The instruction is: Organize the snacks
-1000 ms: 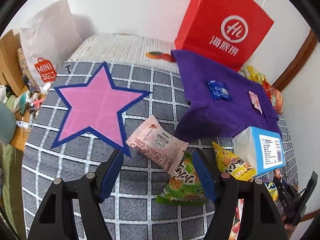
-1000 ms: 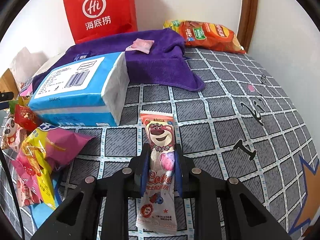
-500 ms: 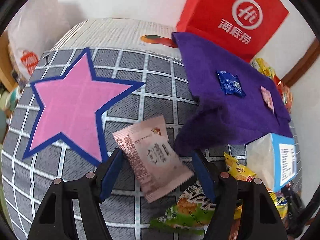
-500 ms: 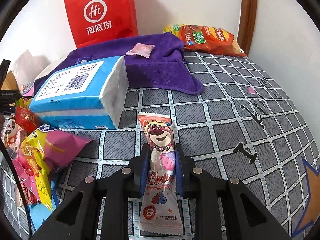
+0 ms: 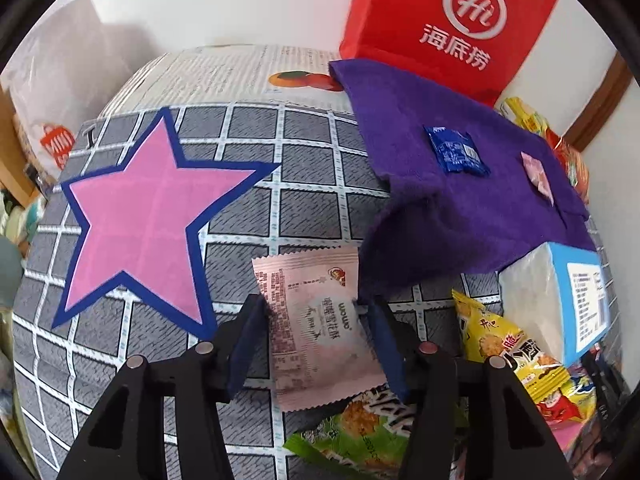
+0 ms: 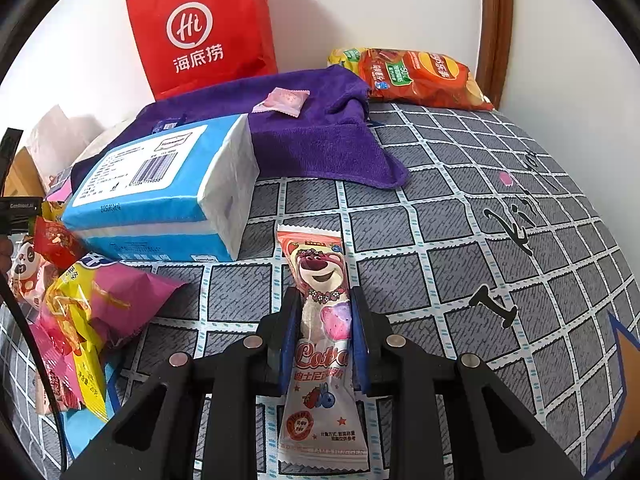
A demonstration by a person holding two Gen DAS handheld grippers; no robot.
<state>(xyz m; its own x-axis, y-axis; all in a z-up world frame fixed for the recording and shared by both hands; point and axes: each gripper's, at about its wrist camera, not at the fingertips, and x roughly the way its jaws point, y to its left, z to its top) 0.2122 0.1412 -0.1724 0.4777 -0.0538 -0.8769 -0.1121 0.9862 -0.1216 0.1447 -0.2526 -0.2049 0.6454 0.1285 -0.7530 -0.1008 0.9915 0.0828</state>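
Bright, even light fills both fisheye views, with soft shadows behind the red bag (image 6: 202, 30). Edges curve and darken to black; the left view is slightly blurred.

— What do we see at the back?
— We see a red paper bag (image 6: 202, 32) against the wall, a purple towel (image 6: 320, 136) before it.
— And the tissue pack (image 6: 160, 188)?
— It touches that towel.

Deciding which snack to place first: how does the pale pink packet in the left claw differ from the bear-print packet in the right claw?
The pale pink packet is broad and nearly square; the bear-print packet is long and narrow. The pink one carries mostly text, the other a big cartoon bear. The left claw spans the pink packet with its blue pads at the packet's edges, while the right claw pinches the bear packet tightly mid-length. Both have crimped ends and sit over the checked cloth.
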